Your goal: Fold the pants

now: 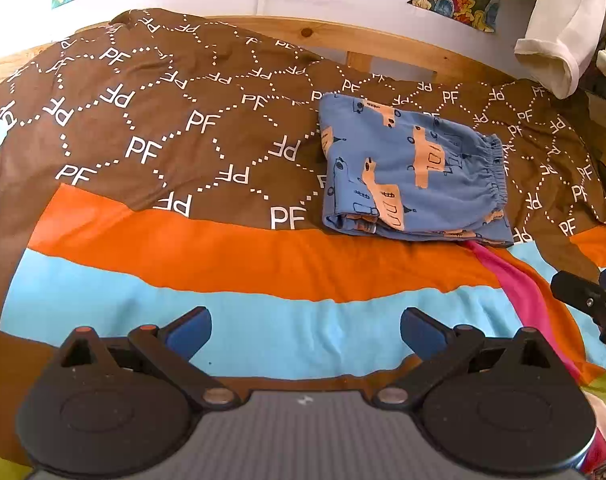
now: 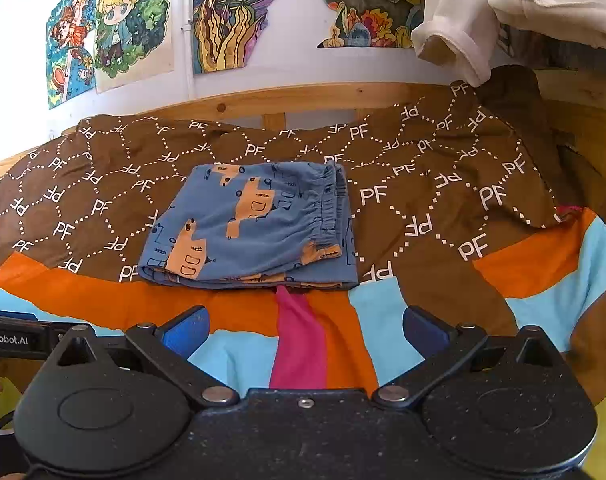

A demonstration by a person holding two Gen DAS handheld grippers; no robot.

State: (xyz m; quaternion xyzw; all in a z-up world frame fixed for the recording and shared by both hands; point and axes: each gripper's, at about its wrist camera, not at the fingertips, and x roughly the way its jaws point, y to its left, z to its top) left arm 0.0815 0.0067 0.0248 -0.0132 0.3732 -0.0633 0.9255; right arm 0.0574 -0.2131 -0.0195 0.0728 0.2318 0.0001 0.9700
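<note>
Blue soft pants point(image 1: 413, 172) folded square; both tongs wide.

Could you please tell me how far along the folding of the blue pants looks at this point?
Done: the blue pants lie in a compact folded stack on the brown patterned bedspread, elastic waistband on top and layered edges along the near side. In hand: nothing; the left gripper and right gripper are both open, short of the pants. Left: seemingly nothing, perhaps a final tidy-up.
</note>
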